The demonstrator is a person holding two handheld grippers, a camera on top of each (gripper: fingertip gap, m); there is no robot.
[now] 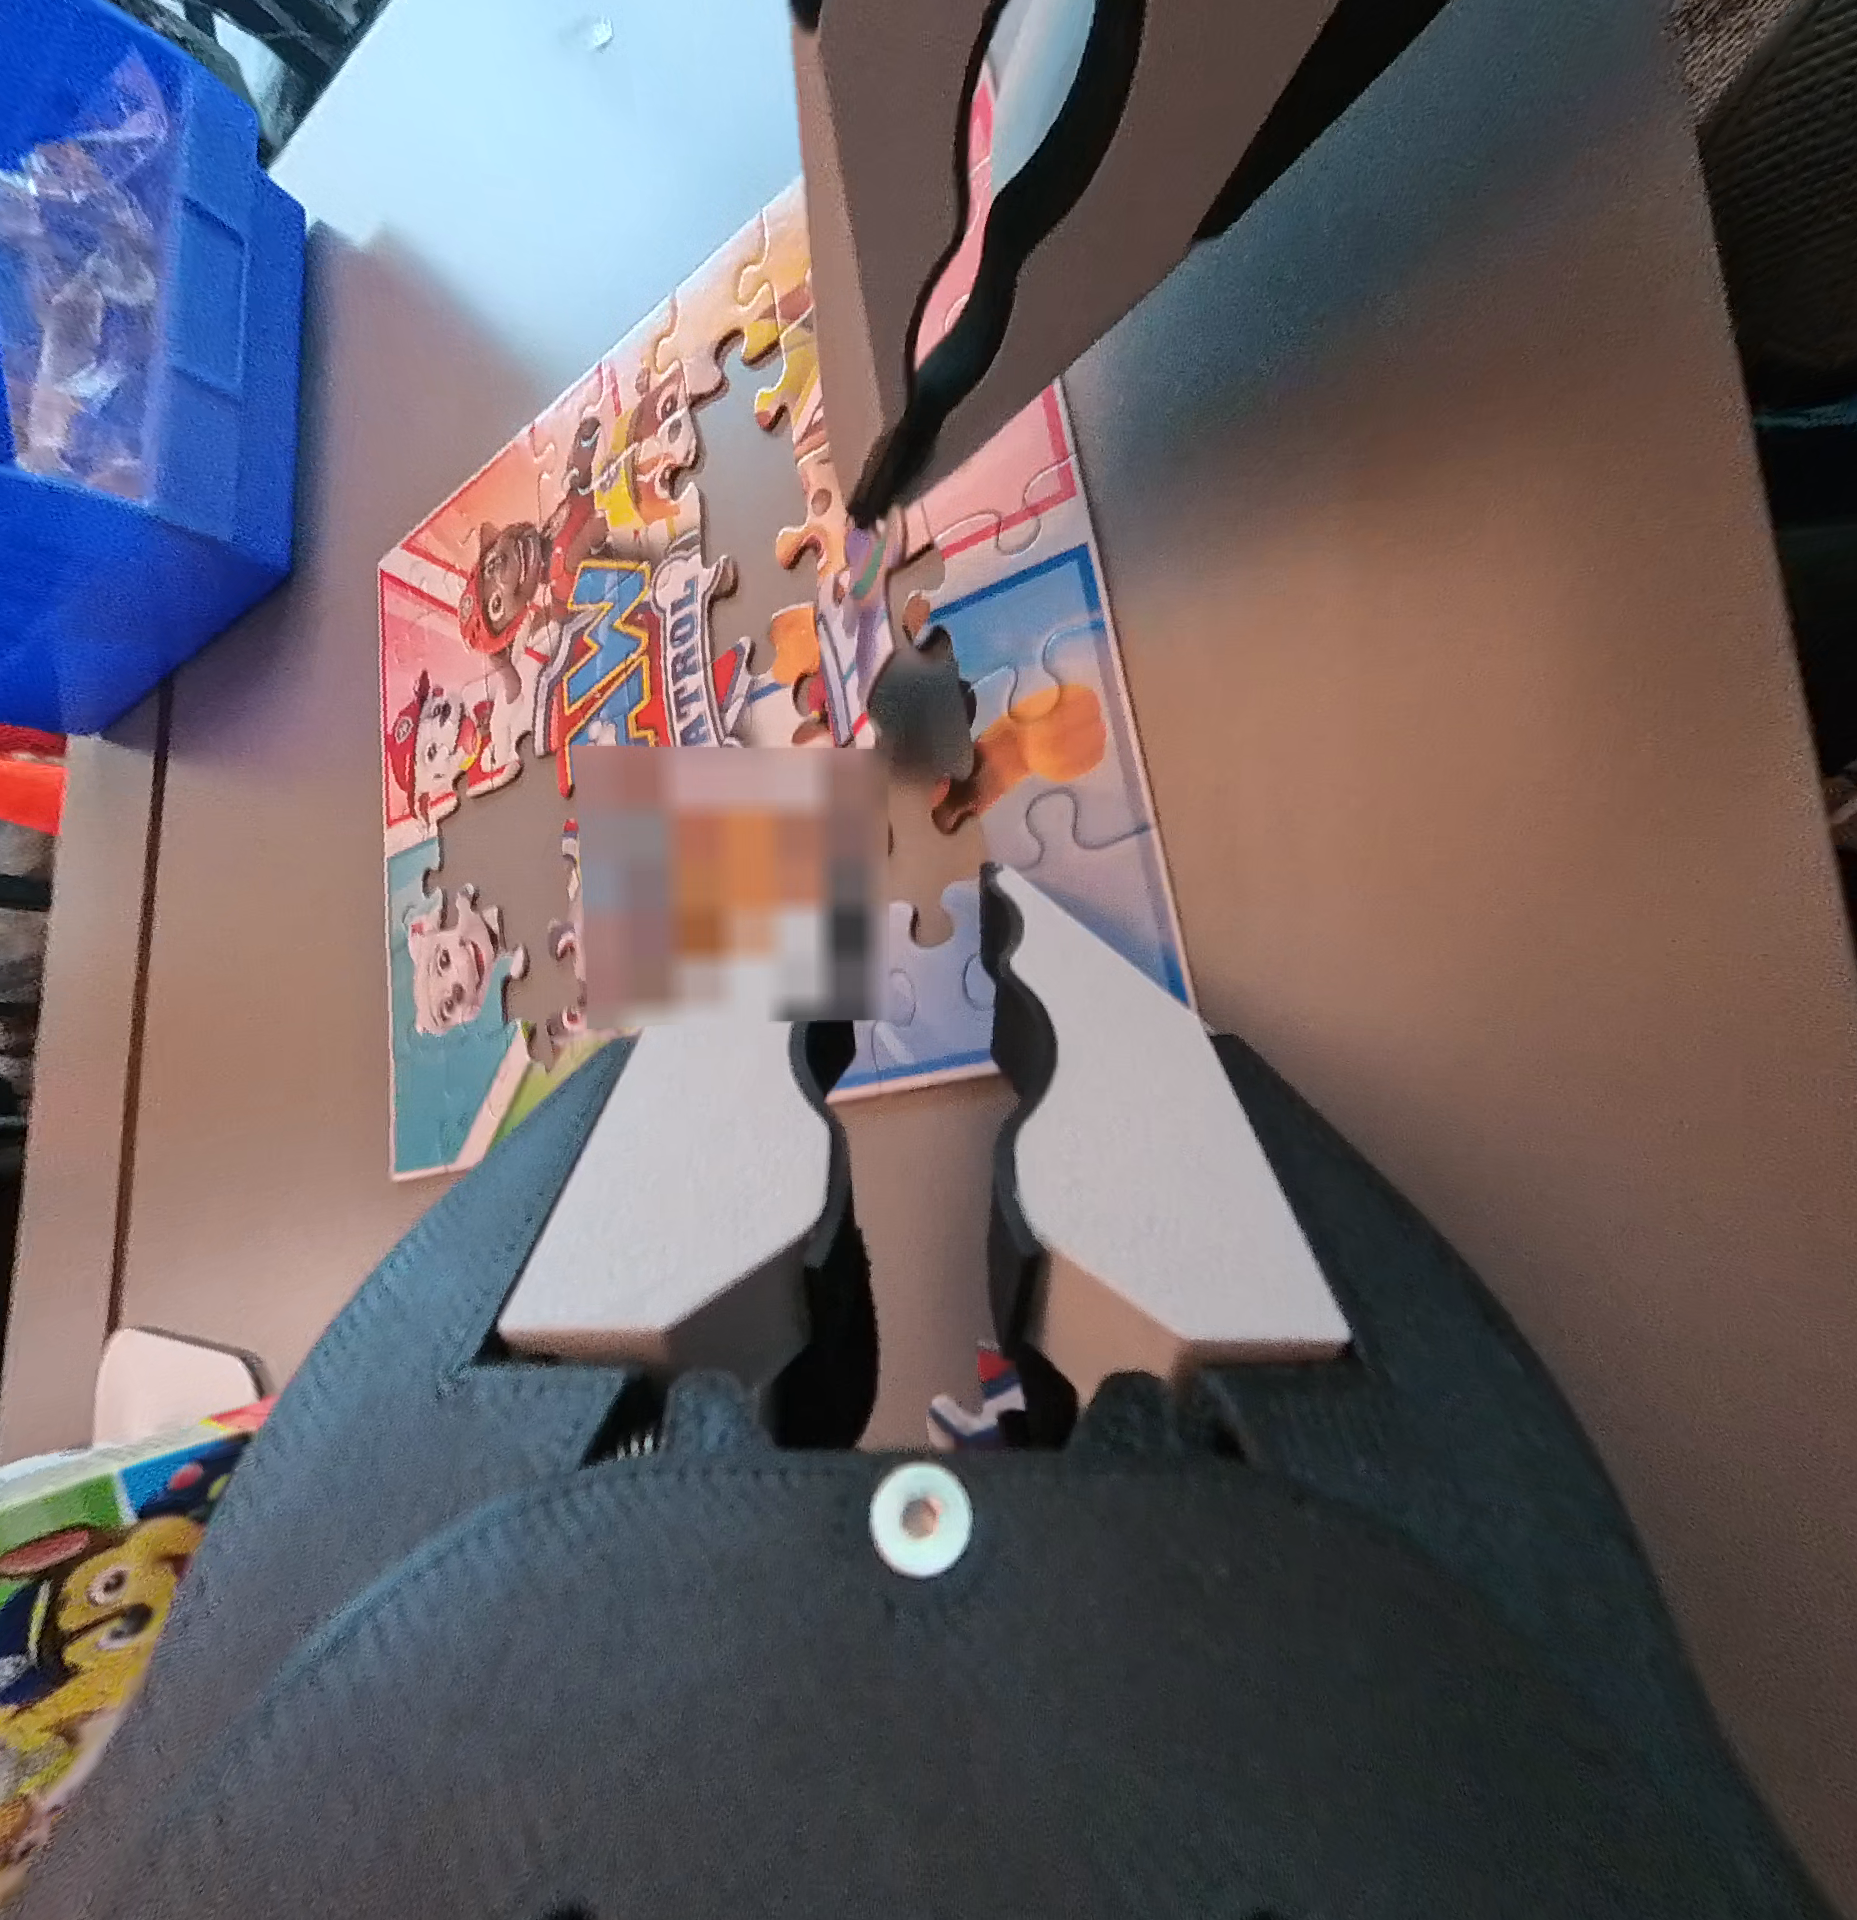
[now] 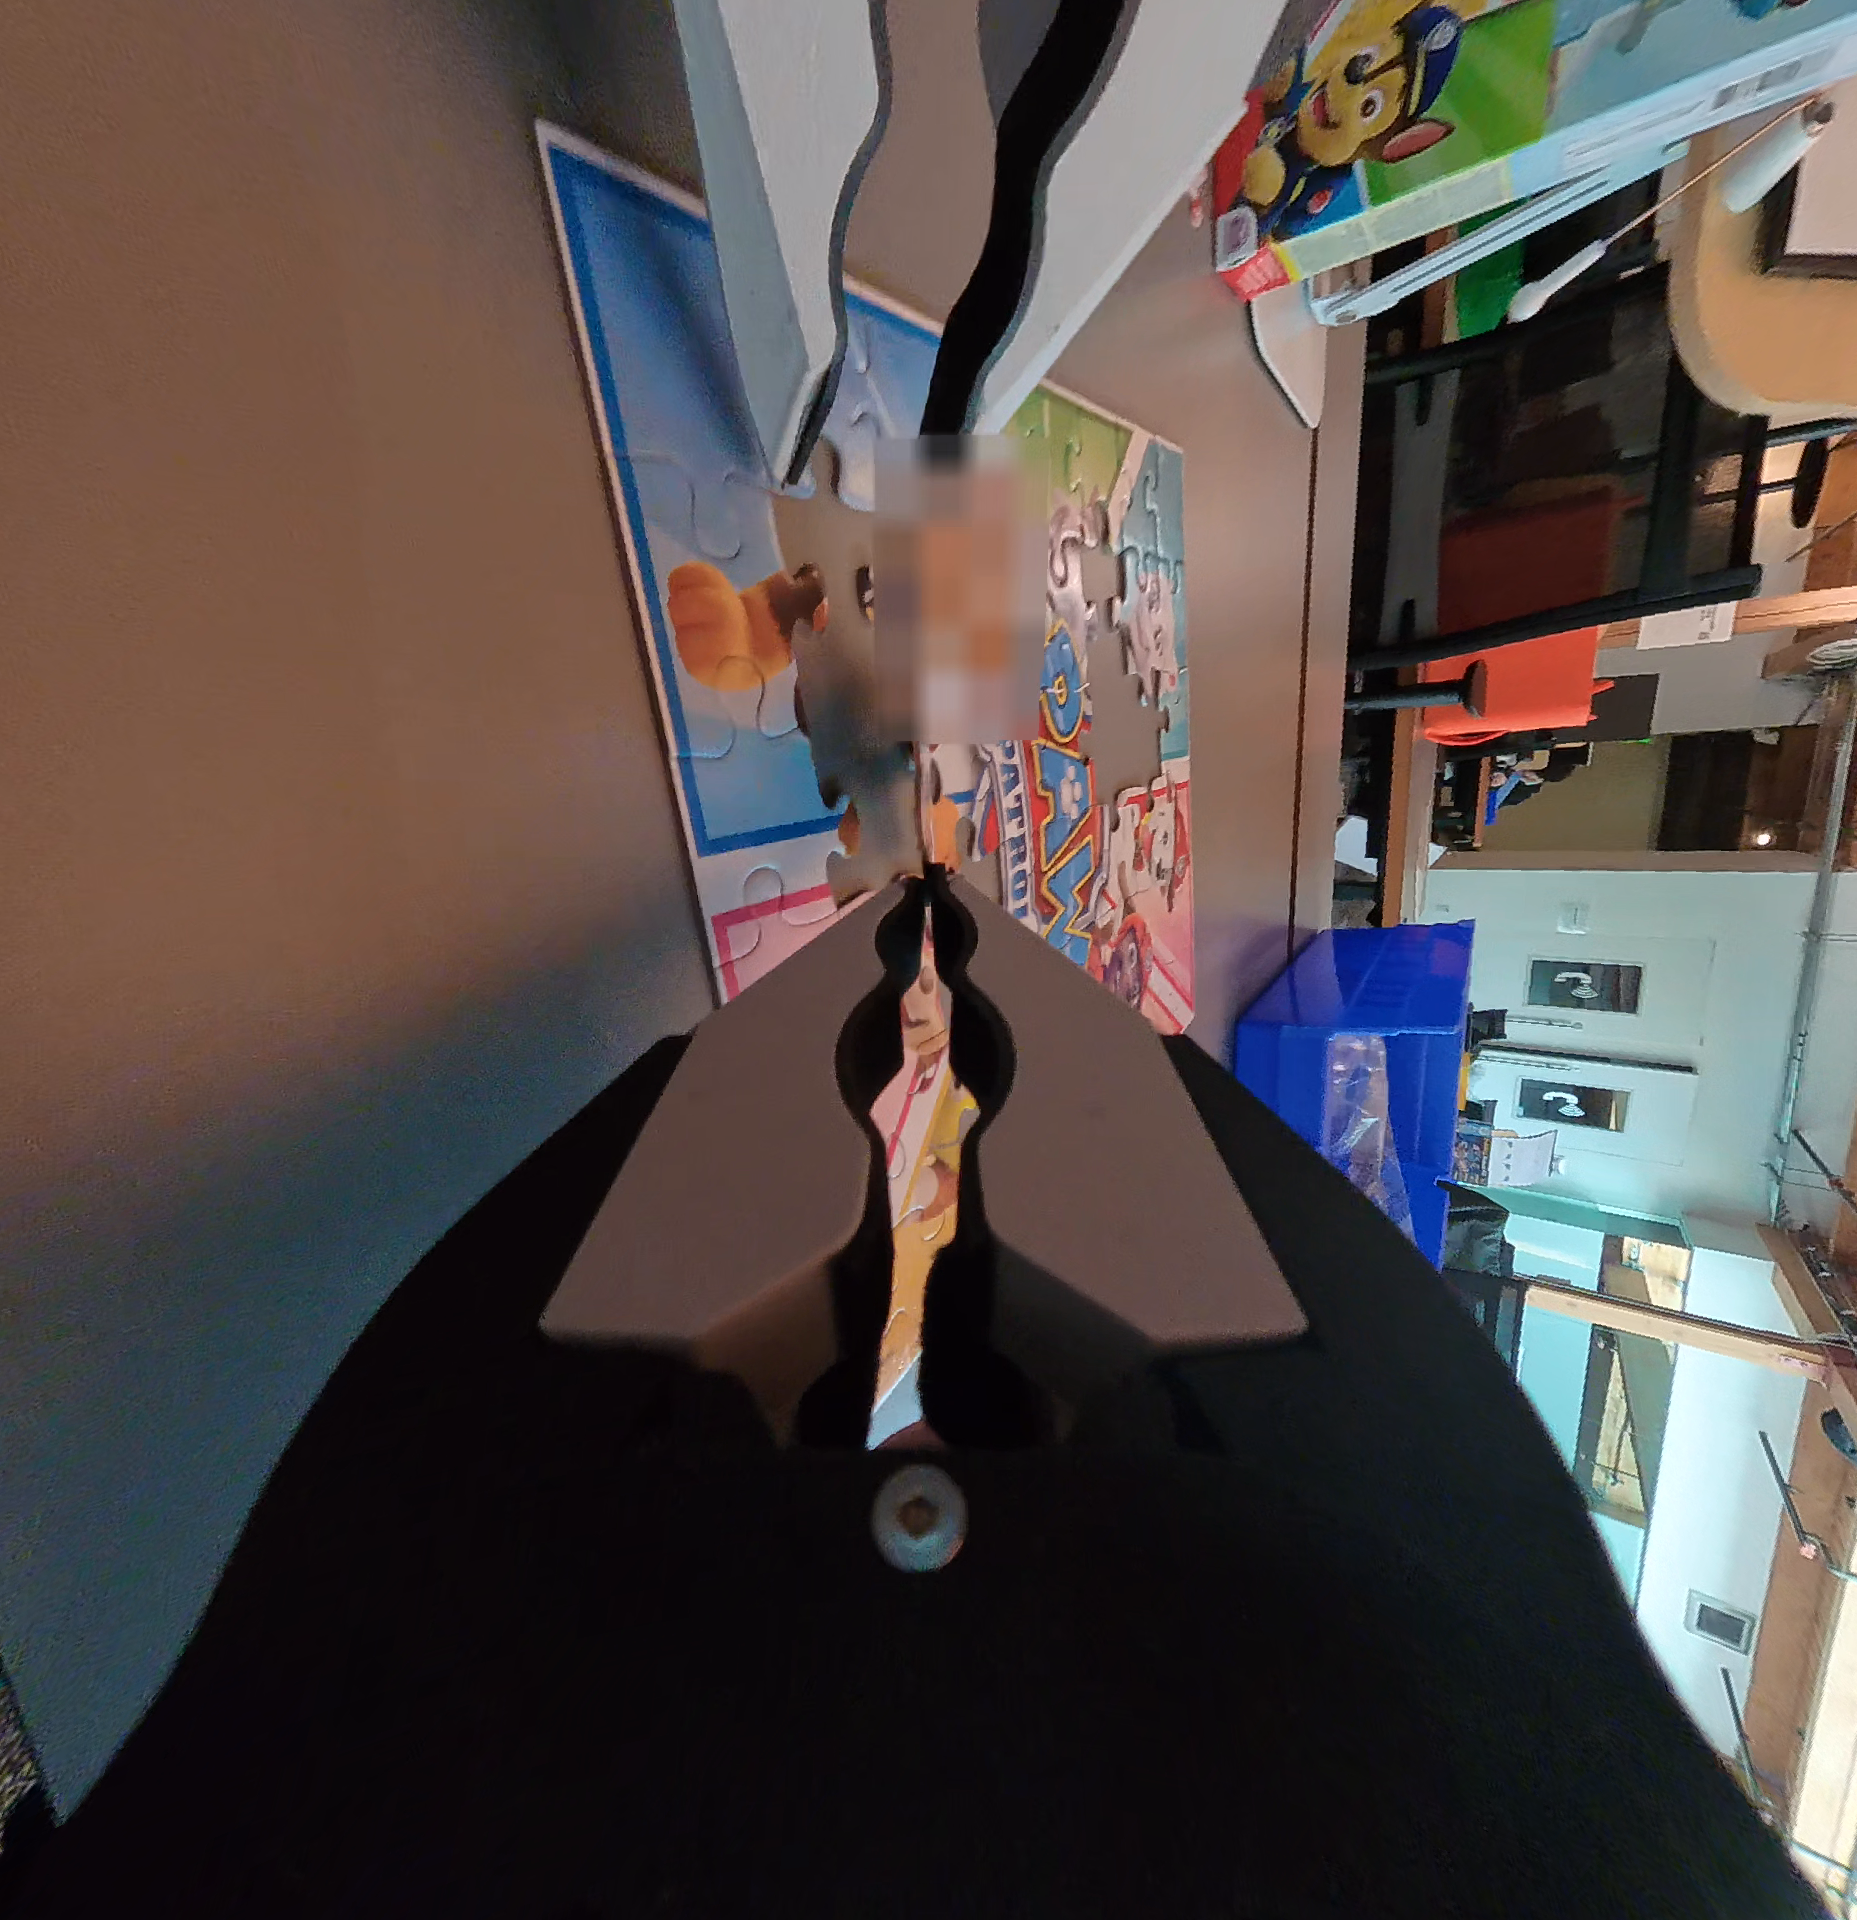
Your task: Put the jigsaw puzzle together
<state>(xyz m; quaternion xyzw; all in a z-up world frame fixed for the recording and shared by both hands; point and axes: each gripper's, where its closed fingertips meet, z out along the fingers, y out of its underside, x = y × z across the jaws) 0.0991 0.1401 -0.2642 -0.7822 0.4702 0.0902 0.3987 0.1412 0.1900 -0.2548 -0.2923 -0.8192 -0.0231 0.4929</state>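
The partly built cartoon puzzle (image 1: 612, 623) lies flat on the grey table (image 1: 1423, 727), with several piece-shaped gaps in its middle. It also shows in the right wrist view (image 2: 643, 416). My right gripper (image 2: 929, 878) is shut on a puzzle piece (image 1: 867, 566) and holds it at a gap near the puzzle's centre; the gripper comes in from the top of the left wrist view (image 1: 872, 504). My left gripper (image 1: 898, 956) is open and empty over the puzzle's near edge, and it enters the right wrist view (image 2: 877, 447) from the top. A loose piece (image 1: 981, 1392) lies on the table under its fingers.
A blue bin (image 1: 124, 416) holding a clear plastic bag stands left of the puzzle; it also shows in the right wrist view (image 2: 1350, 1039). The puzzle box (image 1: 62, 1590) lies at the table's corner, also in the right wrist view (image 2: 1423, 135). Shelves and room clutter lie past the table edge. The grippers' ends are close to 7 cm from one another.
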